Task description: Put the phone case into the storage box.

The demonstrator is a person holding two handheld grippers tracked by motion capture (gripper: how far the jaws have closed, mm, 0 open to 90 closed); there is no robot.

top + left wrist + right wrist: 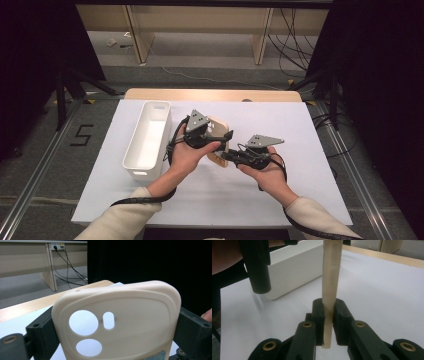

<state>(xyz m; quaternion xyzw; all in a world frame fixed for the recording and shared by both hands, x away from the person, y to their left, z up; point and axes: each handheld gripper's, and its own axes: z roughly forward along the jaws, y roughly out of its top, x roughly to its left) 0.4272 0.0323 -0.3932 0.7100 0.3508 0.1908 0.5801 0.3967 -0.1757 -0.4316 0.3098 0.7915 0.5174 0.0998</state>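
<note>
White sheeting covers the bench (300, 150) at the centre of the high view, where a person holds a cream phone case (218, 142) in the air between both hands, just right of a white bin (148, 140) standing lengthwise at centre left. The right tongs (328, 320) are clenched on the case's thin edge; in the right gripper view the case rises as a narrow upright strip through the middle of the frame, its long axis vertical, the bin behind at upper left. The left tongs (116, 322) straddle the case across its width, their jaws against both side edges. The left gripper view shows the case's broad back with its camera cut-outs at lower left, a face the right gripper view shows only edge-on.
</note>
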